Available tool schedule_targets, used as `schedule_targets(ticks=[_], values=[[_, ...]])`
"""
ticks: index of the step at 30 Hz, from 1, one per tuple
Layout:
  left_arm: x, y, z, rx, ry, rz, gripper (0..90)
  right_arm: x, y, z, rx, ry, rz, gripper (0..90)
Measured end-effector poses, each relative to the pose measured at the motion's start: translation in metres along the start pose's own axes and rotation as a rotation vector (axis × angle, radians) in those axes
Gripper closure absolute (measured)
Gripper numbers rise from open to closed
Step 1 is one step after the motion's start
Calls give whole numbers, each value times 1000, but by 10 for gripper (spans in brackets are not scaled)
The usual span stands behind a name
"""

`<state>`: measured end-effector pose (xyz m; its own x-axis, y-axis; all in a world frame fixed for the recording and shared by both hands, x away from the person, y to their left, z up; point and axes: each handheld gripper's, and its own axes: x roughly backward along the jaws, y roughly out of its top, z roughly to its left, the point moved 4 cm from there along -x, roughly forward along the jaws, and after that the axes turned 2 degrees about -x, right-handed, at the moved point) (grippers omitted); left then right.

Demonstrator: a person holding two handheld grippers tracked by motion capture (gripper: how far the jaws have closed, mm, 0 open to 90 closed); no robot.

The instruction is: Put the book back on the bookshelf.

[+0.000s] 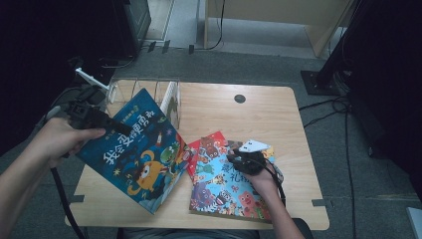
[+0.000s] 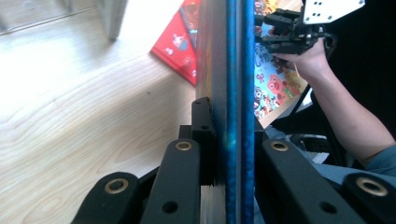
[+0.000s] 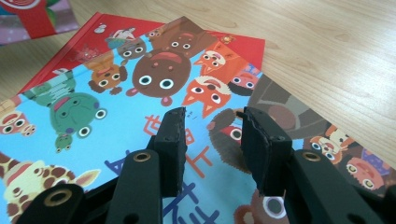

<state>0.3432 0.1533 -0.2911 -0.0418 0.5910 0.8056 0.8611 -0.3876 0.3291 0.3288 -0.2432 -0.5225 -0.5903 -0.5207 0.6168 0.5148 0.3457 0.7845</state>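
Observation:
My left gripper (image 1: 117, 127) is shut on the edge of a dark blue picture book (image 1: 142, 149) and holds it tilted above the table's left part. In the left gripper view the book (image 2: 236, 70) stands edge-on between the jaws of the left gripper (image 2: 232, 116). My right gripper (image 1: 238, 158) stands open just above a light blue book with cartoon animals (image 1: 224, 189). In the right gripper view its jaws (image 3: 212, 116) stand apart over that cover (image 3: 93, 102), with nothing pinched between them. A red book (image 1: 206, 140) lies partly under the animal book.
A clear book rack (image 1: 149, 89) with a white divider (image 1: 169, 97) stands at the back left of the wooden table (image 1: 259, 119). A round cable hole (image 1: 240, 98) sits near the far edge. Cables and dark stands lie on the floor to the right.

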Motion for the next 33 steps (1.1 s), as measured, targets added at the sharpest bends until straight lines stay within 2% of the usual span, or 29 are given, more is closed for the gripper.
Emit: schedule_targets(ticks=[6, 14, 18, 26, 33], values=[[11, -15, 13, 39, 10, -34, 832, -2, 1, -2, 1, -1, -16, 588], [27, -33, 33, 104, 15, -64, 833, -6, -1, 0, 12, -4, 10, 542], [32, -39, 40, 127, 27, -72, 829, -7, -1, 1, 26, -1, 24, 532], [43, -50, 57, 177, 41, -90, 829, -7, -1, 0, 15, 3, 25, 529], [56, -51, 78, 235, 78, -113, 829, -7, -1, 0, 15, 3, 25, 529]])
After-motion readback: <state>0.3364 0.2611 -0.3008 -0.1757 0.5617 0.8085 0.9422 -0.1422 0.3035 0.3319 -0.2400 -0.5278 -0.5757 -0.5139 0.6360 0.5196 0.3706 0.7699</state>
